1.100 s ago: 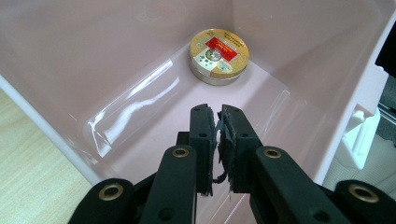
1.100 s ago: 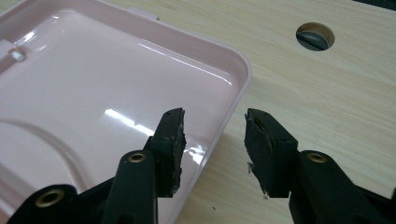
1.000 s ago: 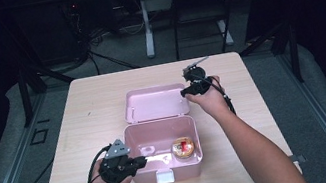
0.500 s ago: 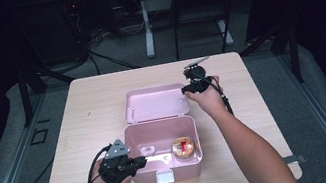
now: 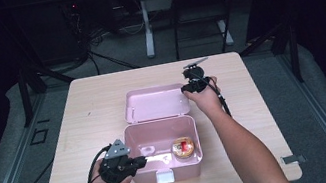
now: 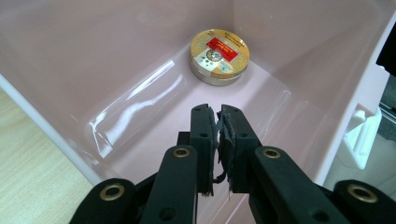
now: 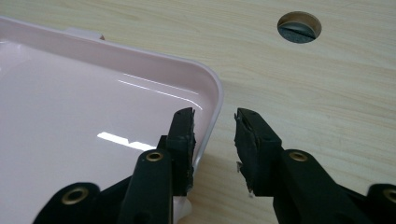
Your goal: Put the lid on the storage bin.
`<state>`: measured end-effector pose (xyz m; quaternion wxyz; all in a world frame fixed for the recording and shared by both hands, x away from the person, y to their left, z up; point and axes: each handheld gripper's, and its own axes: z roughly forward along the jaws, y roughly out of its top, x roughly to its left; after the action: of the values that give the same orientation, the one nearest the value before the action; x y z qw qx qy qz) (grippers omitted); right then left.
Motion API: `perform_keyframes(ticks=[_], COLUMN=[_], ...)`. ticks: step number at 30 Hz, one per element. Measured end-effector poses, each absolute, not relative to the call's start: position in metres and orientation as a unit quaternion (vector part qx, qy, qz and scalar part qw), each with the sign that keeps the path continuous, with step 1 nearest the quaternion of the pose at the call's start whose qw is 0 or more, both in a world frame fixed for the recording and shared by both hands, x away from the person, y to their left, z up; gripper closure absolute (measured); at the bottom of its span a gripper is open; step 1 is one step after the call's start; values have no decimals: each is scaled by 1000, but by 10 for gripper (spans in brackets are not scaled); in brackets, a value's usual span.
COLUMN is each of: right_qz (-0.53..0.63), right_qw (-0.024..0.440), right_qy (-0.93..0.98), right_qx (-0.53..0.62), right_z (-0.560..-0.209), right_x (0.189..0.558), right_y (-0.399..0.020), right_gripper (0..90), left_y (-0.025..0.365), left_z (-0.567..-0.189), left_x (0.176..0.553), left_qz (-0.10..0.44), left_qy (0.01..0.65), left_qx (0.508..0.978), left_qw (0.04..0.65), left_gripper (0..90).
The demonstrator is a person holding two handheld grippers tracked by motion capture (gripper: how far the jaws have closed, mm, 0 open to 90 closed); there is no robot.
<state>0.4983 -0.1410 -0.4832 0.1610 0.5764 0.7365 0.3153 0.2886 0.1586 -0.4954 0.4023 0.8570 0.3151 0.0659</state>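
Note:
An open pink box (image 5: pixel 157 125) stands near the table's front edge, with a round gold tin with a red label (image 5: pixel 182 148) (image 6: pixel 219 57) on its floor at the right. Its lid (image 5: pixel 155 103) (image 7: pixel 93 93) lies flat behind it. My left gripper (image 5: pixel 142 162) (image 6: pixel 217 109) reaches over the box's left wall (image 6: pixel 51 121), its jaws shut together on that wall. My right gripper (image 5: pixel 191 86) (image 7: pixel 215 114) is at the lid's far right corner. Its jaws have just been closing and straddle the lid's rim, one inside and one outside, pads not pressing.
The box and lid sit on a light wooden table (image 5: pixel 92 104). A round cable hole (image 7: pixel 299 27) lies in the tabletop beyond the lid's corner. A white latch (image 5: pixel 164 176) sticks out of the box's front wall. Dark stands and cables fill the floor behind the table.

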Motion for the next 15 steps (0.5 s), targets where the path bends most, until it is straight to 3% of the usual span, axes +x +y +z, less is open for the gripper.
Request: perform_keyframes(ticks=[15], right_qz=[313], right_qw=[150], right_qy=[732], right_qx=[586], right_z=[-488], right_x=[503], right_y=[-135], right_gripper=[769], left_y=[158], left_z=[-495], left_x=[288], left_qz=[68], left_qy=[315], left_qx=[858], left_qw=[401], left_gripper=[840])
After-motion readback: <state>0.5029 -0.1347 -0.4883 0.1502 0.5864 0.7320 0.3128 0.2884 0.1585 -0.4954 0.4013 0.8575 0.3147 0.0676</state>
